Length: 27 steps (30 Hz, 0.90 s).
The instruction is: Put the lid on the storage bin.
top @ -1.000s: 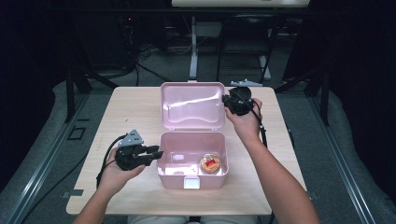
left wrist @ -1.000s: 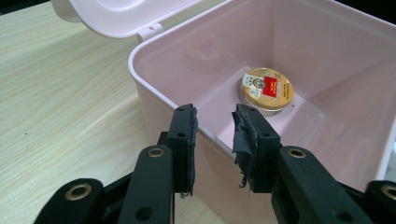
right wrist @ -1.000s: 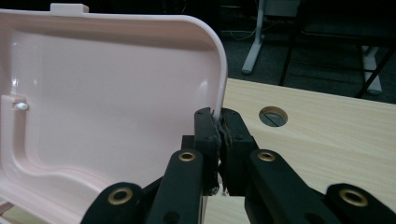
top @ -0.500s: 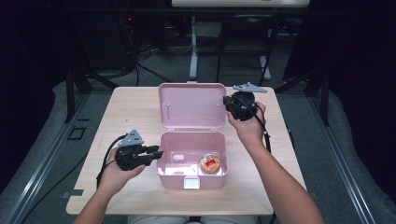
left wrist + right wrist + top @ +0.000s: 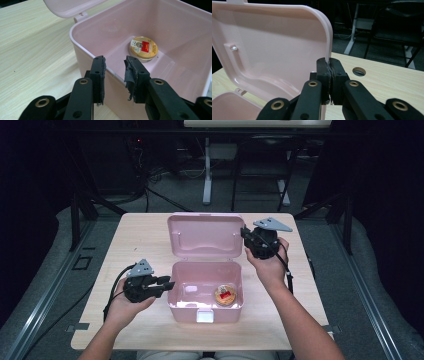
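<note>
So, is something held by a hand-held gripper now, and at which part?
The right hand-held gripper pinches the side edge of the pink box's open lid. The left hand-held gripper is open astride the box wall, gripping nothing.

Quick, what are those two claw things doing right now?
Left gripper: open, its jaws either side of the pink box wall.
Right gripper: shut on the lid edge.

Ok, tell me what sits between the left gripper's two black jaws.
The pink plastic box's near wall rim stands between the left gripper's open jaws, in the left gripper view.
</note>
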Each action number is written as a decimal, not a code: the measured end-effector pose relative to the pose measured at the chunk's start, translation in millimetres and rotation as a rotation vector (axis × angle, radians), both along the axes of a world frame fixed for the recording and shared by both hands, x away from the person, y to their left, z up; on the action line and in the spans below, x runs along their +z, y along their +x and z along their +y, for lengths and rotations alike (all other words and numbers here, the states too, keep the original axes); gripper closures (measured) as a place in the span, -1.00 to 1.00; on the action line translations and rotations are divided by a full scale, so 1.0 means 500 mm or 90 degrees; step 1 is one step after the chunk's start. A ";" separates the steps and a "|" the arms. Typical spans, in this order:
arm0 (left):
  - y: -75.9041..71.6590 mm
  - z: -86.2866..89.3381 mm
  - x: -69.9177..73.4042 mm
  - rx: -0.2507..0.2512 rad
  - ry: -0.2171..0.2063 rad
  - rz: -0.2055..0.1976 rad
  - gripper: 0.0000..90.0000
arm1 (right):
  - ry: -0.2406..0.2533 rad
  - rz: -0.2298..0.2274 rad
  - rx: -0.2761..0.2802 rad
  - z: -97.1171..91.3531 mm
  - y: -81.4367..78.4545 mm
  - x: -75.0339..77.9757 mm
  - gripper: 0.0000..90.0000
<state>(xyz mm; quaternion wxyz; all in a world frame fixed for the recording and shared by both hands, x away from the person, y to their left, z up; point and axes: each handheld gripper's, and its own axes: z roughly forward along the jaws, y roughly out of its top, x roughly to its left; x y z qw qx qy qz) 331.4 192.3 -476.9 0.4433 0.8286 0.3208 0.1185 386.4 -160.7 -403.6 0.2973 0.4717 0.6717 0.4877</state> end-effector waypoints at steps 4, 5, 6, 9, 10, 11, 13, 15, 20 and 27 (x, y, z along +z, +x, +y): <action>0.000 0.000 0.000 0.002 -0.002 0.002 0.53 | 0.003 -0.013 0.002 -0.002 -0.018 -0.004 0.94; 0.000 0.000 0.000 0.003 -0.002 0.002 0.53 | 0.004 -0.017 0.003 -0.002 -0.023 -0.005 0.94; 0.000 -0.001 0.000 0.003 -0.001 0.002 0.53 | 0.002 -0.019 0.004 -0.002 -0.024 -0.005 0.94; 0.000 -0.001 0.000 0.004 -0.001 0.001 0.53 | -0.002 -0.027 0.003 -0.001 -0.031 -0.006 0.94; -0.001 -0.002 0.000 0.004 -0.001 0.000 0.53 | -0.004 -0.028 0.002 -0.001 -0.033 -0.007 0.95; -0.001 -0.002 0.000 0.004 0.000 -0.001 0.53 | -0.005 -0.031 0.002 -0.001 -0.035 -0.007 0.95; -0.001 -0.002 0.000 0.004 0.000 0.000 0.53 | -0.007 -0.037 0.003 -0.001 -0.040 -0.009 0.95; -0.001 -0.002 0.000 0.004 0.000 0.001 0.54 | -0.009 -0.045 0.003 -0.001 -0.046 -0.012 0.95; -0.001 -0.001 0.001 0.005 0.000 0.006 0.54 | -0.012 -0.054 0.004 0.000 -0.057 -0.015 0.95; 0.001 0.000 0.002 0.000 0.000 0.011 0.51 | -0.020 -0.077 0.008 0.000 -0.080 -0.024 0.94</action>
